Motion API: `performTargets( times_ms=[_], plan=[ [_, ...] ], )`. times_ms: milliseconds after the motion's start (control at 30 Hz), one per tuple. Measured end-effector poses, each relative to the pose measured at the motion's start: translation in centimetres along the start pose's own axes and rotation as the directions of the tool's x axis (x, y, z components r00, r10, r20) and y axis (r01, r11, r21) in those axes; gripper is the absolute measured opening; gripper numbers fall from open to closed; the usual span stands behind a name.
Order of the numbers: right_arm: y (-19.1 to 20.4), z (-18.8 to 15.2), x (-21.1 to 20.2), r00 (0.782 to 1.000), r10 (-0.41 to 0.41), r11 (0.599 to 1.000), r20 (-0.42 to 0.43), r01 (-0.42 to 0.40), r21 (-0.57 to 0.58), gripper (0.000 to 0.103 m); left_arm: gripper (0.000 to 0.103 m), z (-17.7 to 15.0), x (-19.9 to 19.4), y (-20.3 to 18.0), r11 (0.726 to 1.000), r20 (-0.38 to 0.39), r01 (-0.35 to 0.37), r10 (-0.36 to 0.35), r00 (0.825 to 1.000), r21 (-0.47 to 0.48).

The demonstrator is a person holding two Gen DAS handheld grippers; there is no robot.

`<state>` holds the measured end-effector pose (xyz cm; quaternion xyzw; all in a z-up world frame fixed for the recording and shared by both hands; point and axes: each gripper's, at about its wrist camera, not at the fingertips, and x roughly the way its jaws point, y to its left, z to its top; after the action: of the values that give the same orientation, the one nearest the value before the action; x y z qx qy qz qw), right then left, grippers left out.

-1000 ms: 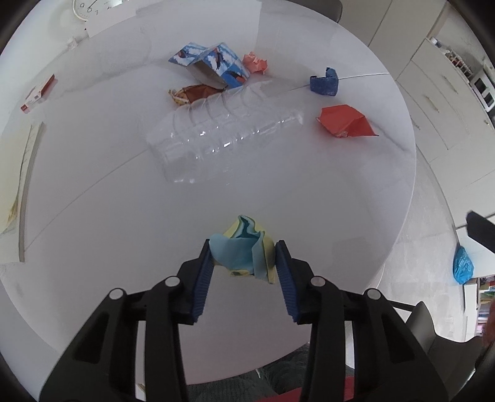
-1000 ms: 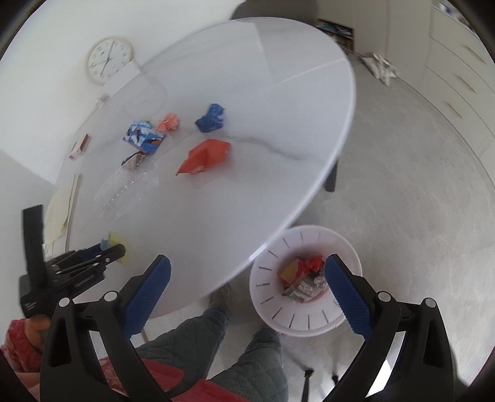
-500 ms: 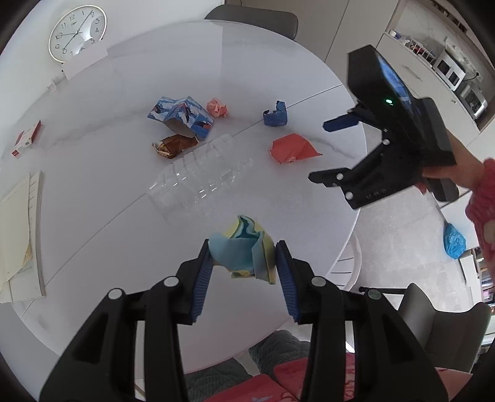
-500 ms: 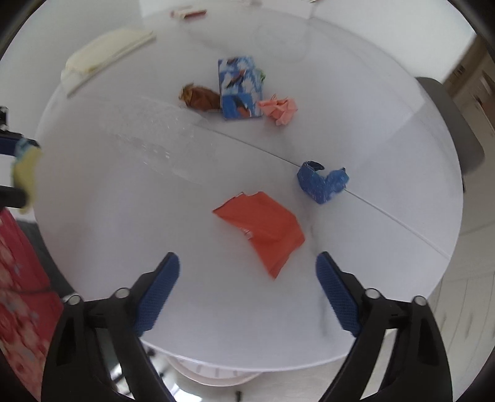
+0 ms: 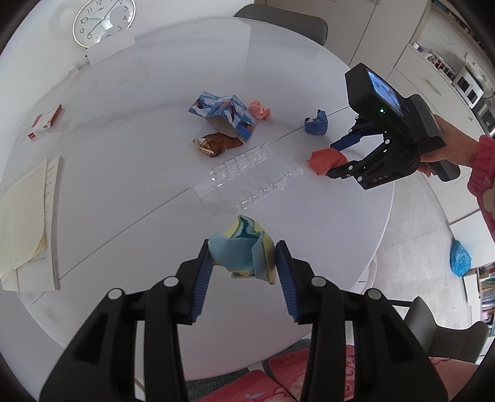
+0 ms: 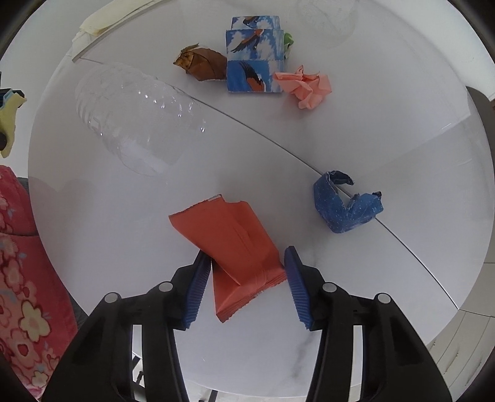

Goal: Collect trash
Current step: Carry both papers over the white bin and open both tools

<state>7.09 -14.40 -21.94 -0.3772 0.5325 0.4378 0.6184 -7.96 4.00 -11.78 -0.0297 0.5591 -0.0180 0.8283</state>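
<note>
A crumpled yellow-blue paper is pinched in the left gripper. The right gripper fingers have just been closing round the red wrapper (both pads touching it); a clock at 11 o'clock is seen only from the left wrist.

Wall clock: black Arabic numerals around the dial; 9, 10, 11, 12, 2, 3, 4, 5 readable, lower ones hidden behind a white card. Right gripper: pale letters "UAS" on the black body. Print on the small red-and-white box too small to read.
</note>
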Motion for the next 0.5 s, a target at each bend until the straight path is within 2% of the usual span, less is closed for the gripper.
performTargets(
  times_ms=[200,300,400,500],
  plan=[
    [-0.5,-0.7,-1.2,0.998,0.014,0.995,0.055,-0.019,0.095,0.046,0.04,1.0,0.1,-0.3,0.999,0.008,0.007,-0.007,1.0,0.043],
    [-0.7,-2.0,-2.8,0.991,0.02,0.979,0.135,-0.047,0.199,0.046,0.04,1.6,-0.2,-0.6,0.997,0.02,0.015,-0.017,1.0,0.071],
    [-0.5,-4.5,-5.3,0.968,-0.002,0.932,0.25,-0.089,0.351,0.046,0.04,2.4,-0.4,-1.2,0.994,0.034,0.036,-0.04,0.999,0.107],
    [0.7,-8.1,-8.1,0.929,-0.05,0.856,0.367,-0.15,0.495,0.046,0.04,3.1,-0.8,-2.4,0.984,0.049,0.07,-0.079,0.996,0.163]
  ],
)
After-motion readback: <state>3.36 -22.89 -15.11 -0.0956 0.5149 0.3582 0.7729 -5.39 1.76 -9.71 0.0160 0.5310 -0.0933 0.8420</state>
